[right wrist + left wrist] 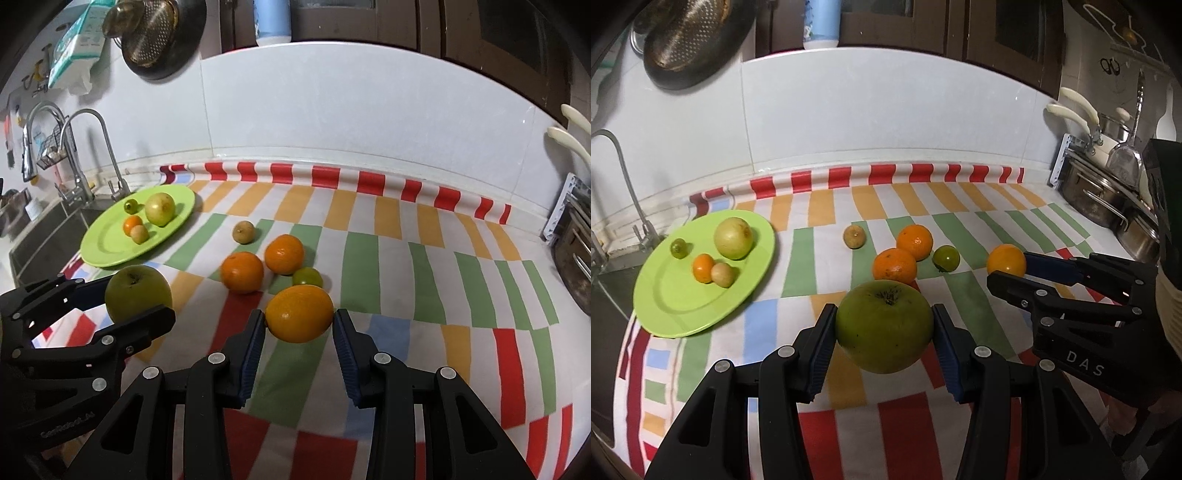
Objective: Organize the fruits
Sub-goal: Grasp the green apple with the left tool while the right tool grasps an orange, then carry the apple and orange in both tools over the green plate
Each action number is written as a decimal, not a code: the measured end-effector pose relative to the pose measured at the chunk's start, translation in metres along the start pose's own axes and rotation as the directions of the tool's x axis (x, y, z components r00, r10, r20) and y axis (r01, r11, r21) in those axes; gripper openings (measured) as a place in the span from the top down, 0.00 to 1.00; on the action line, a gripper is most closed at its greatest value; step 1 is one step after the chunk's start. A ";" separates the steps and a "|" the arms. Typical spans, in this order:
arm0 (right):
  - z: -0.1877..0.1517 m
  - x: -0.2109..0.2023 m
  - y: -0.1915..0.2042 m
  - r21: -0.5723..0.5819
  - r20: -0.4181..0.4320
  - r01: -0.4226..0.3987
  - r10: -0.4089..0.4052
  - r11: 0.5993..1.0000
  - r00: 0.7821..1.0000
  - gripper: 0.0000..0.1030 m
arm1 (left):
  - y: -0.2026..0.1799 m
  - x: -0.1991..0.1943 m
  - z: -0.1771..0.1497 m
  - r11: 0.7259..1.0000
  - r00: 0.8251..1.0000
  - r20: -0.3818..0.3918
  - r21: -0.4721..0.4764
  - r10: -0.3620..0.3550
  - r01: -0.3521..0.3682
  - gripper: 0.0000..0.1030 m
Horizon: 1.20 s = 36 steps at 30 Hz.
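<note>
My left gripper (884, 325) is shut on a large green apple (884, 326), lifted above the striped cloth. My right gripper (299, 321) is shut on an orange (299, 314), also off the cloth; in the left wrist view that orange (1006, 260) shows at the right gripper's fingertips. The left gripper with the green apple (138, 293) appears at the left of the right wrist view. A green plate (676, 295) at the left holds a pale round fruit (733, 238), a small green fruit (679, 248), a small orange (703, 267) and a small pale fruit (722, 275). Two oranges (894, 265), a green tomato (946, 257) and a brownish fruit (854, 236) lie on the cloth.
A sink with a tap (79, 162) lies left of the plate. Steel pots (1097, 195) stand at the right edge of the counter. A white tiled wall (886, 118) backs the counter, with a colander (690, 40) hanging on it.
</note>
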State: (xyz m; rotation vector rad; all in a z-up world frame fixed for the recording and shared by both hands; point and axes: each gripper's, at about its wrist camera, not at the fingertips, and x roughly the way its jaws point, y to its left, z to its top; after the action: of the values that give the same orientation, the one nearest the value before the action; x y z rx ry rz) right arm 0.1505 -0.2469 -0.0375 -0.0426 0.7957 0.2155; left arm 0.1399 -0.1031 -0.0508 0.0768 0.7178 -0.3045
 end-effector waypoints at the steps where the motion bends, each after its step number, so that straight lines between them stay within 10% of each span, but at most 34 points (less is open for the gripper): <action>1: 0.000 -0.004 0.002 0.005 0.004 0.001 -0.001 1.000 1.000 0.62 | 0.002 -0.005 -0.001 1.000 1.000 0.005 0.001 0.002 -0.002 0.52; 36: 0.019 -0.057 0.126 0.008 0.137 -0.016 0.015 1.000 0.990 0.62 | 0.104 -0.100 -0.011 1.000 0.996 0.088 0.012 0.026 -0.028 0.52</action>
State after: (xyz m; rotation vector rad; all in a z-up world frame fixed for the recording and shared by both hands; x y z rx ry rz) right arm 0.0988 -0.1319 0.0217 -0.0124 0.6602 0.2271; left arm 0.0932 0.0232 0.0032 0.0852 0.6266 -0.2852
